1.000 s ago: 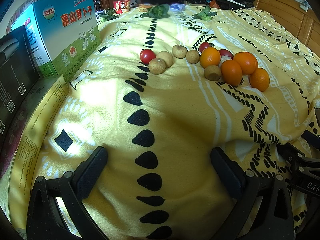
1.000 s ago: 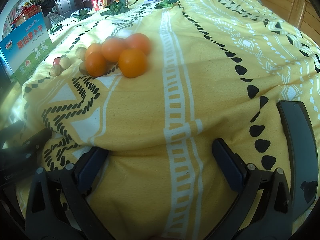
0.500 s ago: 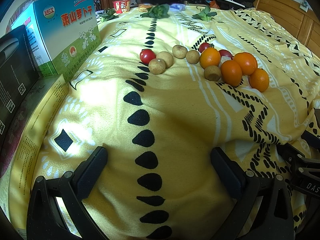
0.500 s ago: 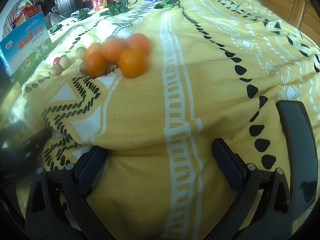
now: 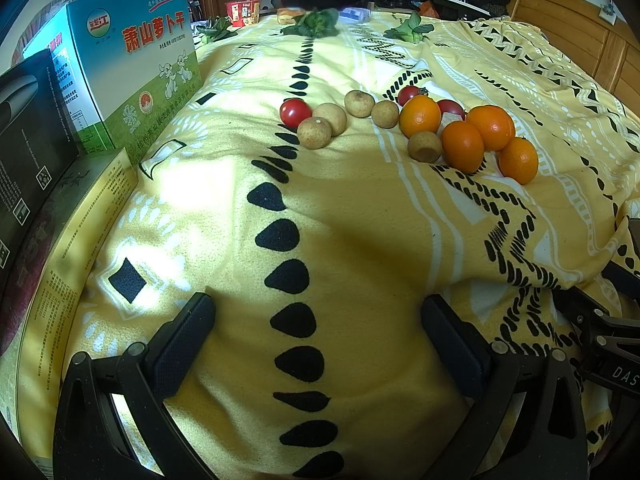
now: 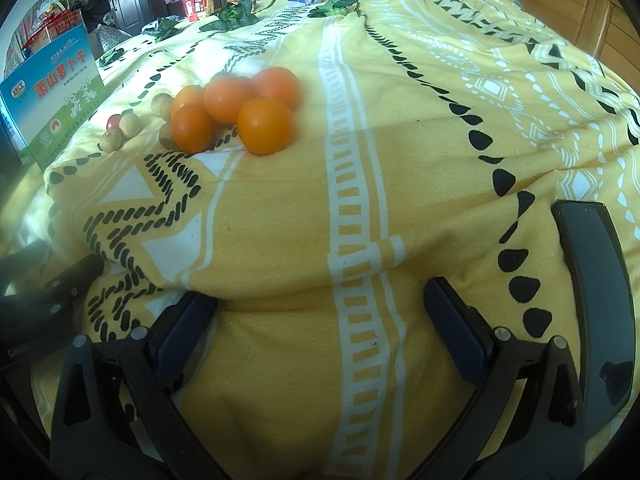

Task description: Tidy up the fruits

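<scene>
Left gripper (image 5: 316,336): jaws spread wide, nothing between them, low over the yellow patterned blanket (image 5: 360,220) at the near edge. Right gripper (image 6: 320,320): same, jaws apart and empty, also low over the blanket near its front fold.

Fruit is all loose on the blanket, well ahead of both grippers. Left wrist view: four oranges (image 5: 462,146) bunched at right, touching each other. A small brown fruit (image 5: 425,146) sits against the front of that bunch. Four more brown ones (image 5: 315,133) lie in a loose row to the left; longans, possibly, too small to be sure. One cherry tomato (image 5: 295,112) is at the row's left end, two more tomatoes (image 5: 409,94) partly hidden behind the oranges.

Right wrist view: same orange cluster (image 6: 264,125) up-left of centre, brown fruits and a tomato further left.

Blue-green printed box (image 5: 128,60) stands at the blanket's left edge, dark boxes (image 5: 28,140) beside it. Leafy greens (image 5: 316,24) at the far end. A black phone (image 6: 600,300) lies just right of the right gripper.
</scene>
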Demonstrator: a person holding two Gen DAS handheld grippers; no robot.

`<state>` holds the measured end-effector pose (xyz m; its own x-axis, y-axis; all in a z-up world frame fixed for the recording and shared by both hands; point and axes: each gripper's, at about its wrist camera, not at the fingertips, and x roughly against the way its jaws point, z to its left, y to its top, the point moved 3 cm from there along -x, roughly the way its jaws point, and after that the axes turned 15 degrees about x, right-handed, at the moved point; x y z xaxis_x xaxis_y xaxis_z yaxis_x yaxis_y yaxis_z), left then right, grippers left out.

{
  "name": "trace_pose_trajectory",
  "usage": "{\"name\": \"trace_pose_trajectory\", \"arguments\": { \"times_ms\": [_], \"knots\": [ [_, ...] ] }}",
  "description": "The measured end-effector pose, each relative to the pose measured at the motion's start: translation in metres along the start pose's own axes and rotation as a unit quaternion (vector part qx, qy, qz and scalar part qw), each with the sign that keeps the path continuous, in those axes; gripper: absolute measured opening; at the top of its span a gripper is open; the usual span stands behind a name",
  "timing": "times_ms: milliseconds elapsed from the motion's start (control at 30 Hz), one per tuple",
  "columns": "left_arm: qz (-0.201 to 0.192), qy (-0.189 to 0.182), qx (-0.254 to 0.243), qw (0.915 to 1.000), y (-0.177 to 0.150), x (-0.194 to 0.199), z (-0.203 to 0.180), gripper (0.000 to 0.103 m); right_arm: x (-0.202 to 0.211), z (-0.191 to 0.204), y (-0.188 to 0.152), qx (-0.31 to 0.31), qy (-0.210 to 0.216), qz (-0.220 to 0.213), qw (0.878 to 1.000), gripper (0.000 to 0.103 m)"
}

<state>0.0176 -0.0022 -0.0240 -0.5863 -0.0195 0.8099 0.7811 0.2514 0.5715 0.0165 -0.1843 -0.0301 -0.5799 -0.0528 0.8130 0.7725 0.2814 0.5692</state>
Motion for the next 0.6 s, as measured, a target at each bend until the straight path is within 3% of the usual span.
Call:
{"name": "trace_pose_trajectory", "arguments": {
  "times_ms": [600],
  "knots": [
    [0.000, -0.001, 0.000, 1.0000, 0.0001, -0.0002, 0.0003, 0.103, 0.0004, -0.0015, -0.0027, 0.001, -0.001, 0.001, 1.000, 0.103]
  ]
}}
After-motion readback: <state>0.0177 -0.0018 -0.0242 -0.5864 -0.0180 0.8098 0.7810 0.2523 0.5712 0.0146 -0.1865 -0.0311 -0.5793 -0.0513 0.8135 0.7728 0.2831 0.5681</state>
